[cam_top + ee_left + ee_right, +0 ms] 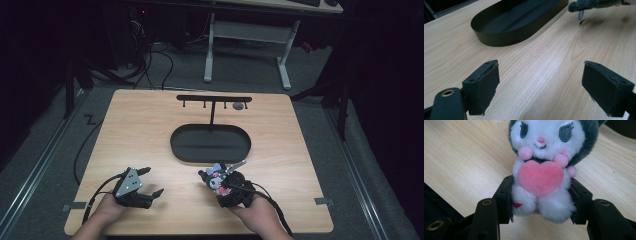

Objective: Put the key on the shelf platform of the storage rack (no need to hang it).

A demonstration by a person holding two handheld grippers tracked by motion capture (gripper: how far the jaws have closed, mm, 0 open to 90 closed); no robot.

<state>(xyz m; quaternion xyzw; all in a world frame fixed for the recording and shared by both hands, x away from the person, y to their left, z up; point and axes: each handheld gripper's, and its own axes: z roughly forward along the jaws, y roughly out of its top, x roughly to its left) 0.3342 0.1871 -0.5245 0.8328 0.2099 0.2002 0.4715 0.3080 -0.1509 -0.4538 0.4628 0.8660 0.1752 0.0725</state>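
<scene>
A small plush toy with a white face, dark grey hood and a pink heart sits between the jaws of my right gripper, which is shut on its lower body. In the high view this plush toy is held just above the table near the front, right of centre, by the right gripper. My left gripper rests at the front left, open, with nothing between its pads. In the left gripper view, the plush toy appears at the upper right.
A black oval tray lies in the table's middle, with a black T-shaped hanger stand rising from it; a small round item hangs at the bar's right end. The oval tray is ahead of the left gripper. Bare wood surrounds it.
</scene>
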